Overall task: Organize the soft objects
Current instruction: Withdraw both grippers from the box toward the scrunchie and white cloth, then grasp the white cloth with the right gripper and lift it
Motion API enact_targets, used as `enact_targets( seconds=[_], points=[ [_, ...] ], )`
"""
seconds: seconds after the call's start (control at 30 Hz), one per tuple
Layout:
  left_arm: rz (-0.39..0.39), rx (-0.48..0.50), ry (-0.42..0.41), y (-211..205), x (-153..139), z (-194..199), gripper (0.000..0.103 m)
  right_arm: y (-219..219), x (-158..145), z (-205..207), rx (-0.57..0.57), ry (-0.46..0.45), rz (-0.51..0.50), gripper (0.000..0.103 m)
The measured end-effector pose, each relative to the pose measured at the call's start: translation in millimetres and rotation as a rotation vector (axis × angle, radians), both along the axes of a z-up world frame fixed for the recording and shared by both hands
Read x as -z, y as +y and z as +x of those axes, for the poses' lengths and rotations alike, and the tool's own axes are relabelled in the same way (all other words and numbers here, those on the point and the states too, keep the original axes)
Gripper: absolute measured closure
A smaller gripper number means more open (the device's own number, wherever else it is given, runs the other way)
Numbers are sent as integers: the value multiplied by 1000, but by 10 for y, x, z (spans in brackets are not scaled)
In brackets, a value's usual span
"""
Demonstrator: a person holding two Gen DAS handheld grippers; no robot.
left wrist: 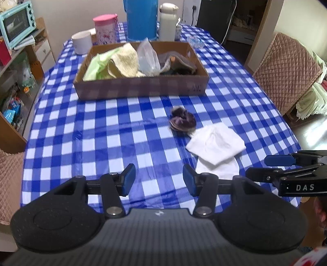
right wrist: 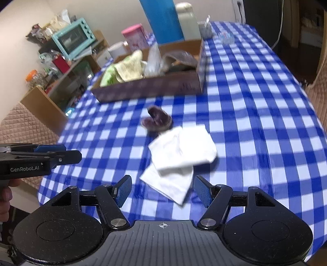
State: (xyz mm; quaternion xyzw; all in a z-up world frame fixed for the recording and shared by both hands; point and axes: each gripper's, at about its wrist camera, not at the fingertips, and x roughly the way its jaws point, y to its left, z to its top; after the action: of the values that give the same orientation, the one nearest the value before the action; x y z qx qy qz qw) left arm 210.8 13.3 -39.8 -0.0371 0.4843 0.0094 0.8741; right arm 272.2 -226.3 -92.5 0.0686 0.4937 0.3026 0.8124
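A folded white cloth lies on the blue checked tablecloth, with a small dark purple fuzzy item touching its far corner. Behind them stands a shallow cardboard box holding a green cloth, a cream knitted cloth, a clear bag and grey fabric. My left gripper hangs open over bare tablecloth, left of the white cloth. My right gripper is open just above the white cloth's near corner, nothing between its fingers.
At the table's far end stand a blue jug, a white flask, a pink canister and a white mug. A shelf with a teal toaster oven is on the left. Quilted chairs flank the table.
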Motion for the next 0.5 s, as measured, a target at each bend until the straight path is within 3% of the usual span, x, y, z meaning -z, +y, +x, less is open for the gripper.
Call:
enact_targets(
  seconds=[0.2,0.5],
  points=[
    [-9,16,17,-69,145,41,55,-100,158,108,49,52,14,35],
    [8,19,38,-105,353,125,55,-244,379,415,167,50,49,38]
  ],
)
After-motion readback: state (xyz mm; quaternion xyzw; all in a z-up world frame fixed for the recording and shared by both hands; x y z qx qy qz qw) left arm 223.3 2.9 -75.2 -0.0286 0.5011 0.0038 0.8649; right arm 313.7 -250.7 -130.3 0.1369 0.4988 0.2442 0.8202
